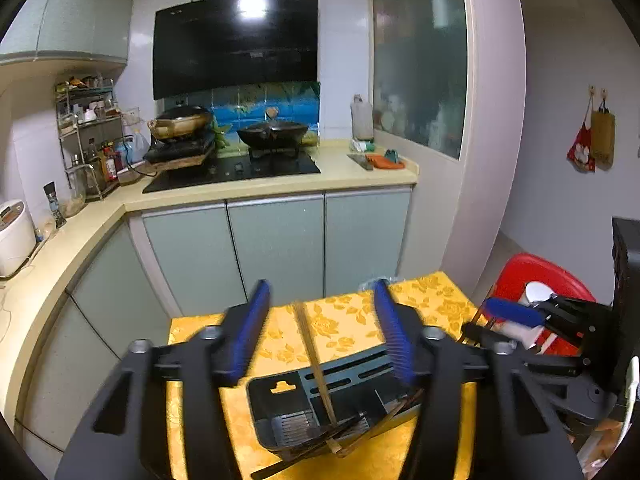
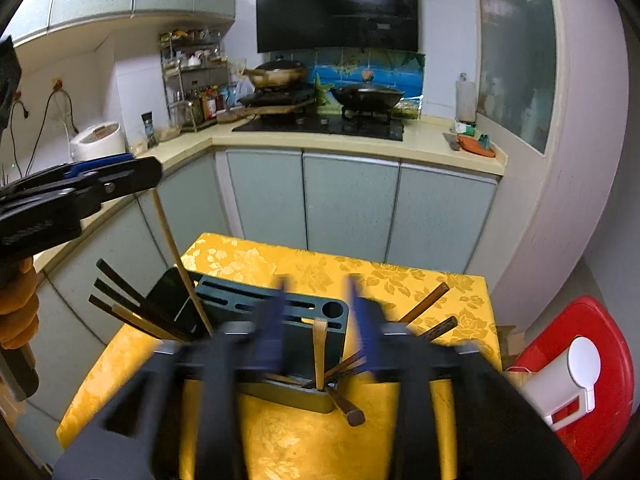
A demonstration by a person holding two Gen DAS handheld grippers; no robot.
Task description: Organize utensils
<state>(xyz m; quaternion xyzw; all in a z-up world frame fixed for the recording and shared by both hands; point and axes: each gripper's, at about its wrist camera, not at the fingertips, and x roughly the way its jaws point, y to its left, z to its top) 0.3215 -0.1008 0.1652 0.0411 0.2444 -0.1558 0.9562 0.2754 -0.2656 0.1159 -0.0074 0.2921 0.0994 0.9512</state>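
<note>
While you hover over the yellow floral table point(image 1: 352, 312):
Left gripper point(image 1: 320, 320): released, light wooden chopstick point(image 1: 316, 360) loose between its fingers.
Right gripper point(image 2: 318, 320): released, blurred.
Chopsticks: standing tilted in the dark slotted plastic utensil holder point(image 2: 280, 308).

Both wrist cameras look forward and somewhat downward along their own fingers, close above the yellow-clothed table point(image 1: 420, 300) point(image 2: 280, 260), facing the stove counter point(image 1: 240, 192) point(image 2: 420, 144). Each sits just behind the utensil holder point(image 1: 280, 400) point(image 2: 276, 308). Both views share holder, table, counter and red stool point(image 1: 536, 272) point(image 2: 608, 344).
</note>
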